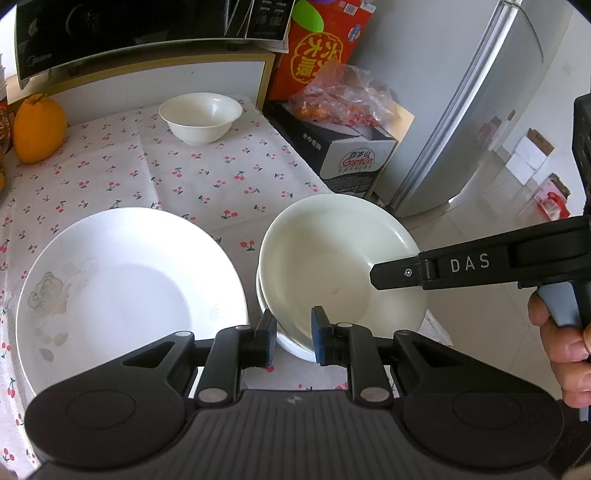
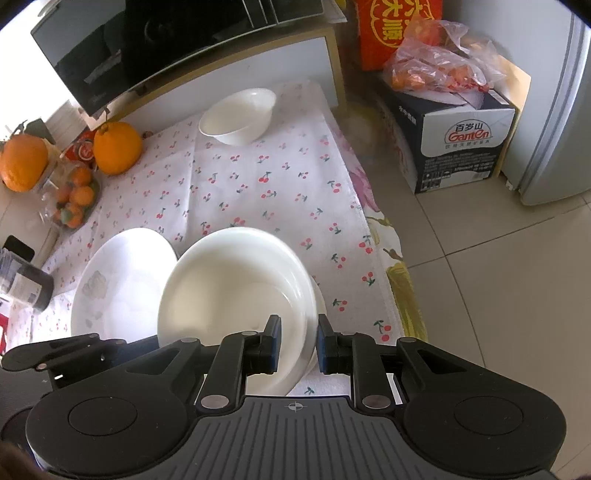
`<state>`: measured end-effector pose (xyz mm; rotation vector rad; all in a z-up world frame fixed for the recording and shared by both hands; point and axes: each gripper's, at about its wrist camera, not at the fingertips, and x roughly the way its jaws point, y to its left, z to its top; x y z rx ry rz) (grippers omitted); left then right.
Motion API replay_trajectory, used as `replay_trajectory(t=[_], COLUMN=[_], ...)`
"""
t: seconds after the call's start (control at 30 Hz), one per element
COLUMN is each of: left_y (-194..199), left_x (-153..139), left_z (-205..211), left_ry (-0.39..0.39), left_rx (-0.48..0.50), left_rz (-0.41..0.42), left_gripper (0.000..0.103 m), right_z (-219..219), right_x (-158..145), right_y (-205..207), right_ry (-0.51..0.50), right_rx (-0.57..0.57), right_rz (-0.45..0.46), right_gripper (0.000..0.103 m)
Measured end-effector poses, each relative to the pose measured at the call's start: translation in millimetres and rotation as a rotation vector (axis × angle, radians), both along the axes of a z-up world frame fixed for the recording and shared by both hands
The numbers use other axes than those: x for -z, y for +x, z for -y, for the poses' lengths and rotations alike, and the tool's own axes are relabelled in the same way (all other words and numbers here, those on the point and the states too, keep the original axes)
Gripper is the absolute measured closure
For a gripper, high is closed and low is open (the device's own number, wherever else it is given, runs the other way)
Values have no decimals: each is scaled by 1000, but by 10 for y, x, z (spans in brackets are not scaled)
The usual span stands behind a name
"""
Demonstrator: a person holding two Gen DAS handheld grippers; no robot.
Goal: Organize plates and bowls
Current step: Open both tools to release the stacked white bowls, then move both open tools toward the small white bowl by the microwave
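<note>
A cream deep plate (image 1: 332, 254) (image 2: 236, 280) rests tilted on another white dish (image 1: 295, 349) (image 2: 320, 295) near the right edge of the cherry-print tablecloth (image 1: 221, 173). My left gripper (image 1: 293, 338) is shut on the cream plate's near rim. My right gripper (image 1: 373, 275) (image 2: 298, 343) is shut on its right rim. To the left lies a large white plate (image 1: 129, 280) (image 2: 122, 284) with a faint grey flower print, touched by neither gripper. A small white bowl (image 1: 201, 116) (image 2: 238, 116) stands alone at the far end of the cloth.
A microwave (image 1: 129, 33) stands on a shelf behind the table. Big oranges (image 1: 38, 129) (image 2: 116, 147), a bag of small fruit (image 2: 74, 199) and a dark jar (image 2: 26, 284) line the left side. Right of the table are a carton (image 1: 343, 147), a fridge (image 1: 480, 110) and tiled floor.
</note>
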<state>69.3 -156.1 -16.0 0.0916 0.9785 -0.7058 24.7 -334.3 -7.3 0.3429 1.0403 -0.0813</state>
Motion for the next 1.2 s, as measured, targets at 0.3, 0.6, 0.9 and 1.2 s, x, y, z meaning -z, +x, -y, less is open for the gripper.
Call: replay_trajectory(t=[0.3, 0.6, 0.9, 1.2], left_y=[10, 21, 18, 120], left_x=[-9, -7, -39, -119], left_z=[-39, -49, -48, -64], left_ry=[4, 10, 6, 18], left_rx=[-26, -47, -59, -100], left_rz=[14, 27, 56, 98], left_gripper=[76, 60, 35, 7], right_z=[45, 104, 148, 136], right_x=[-56, -64, -77, -118], right_y=[5, 4, 21, 100], right_ry=[2, 18, 38, 8], right_rx=[17, 32, 55, 65], right_rz=[25, 30, 38, 95], right_gripper=[75, 70, 43, 19])
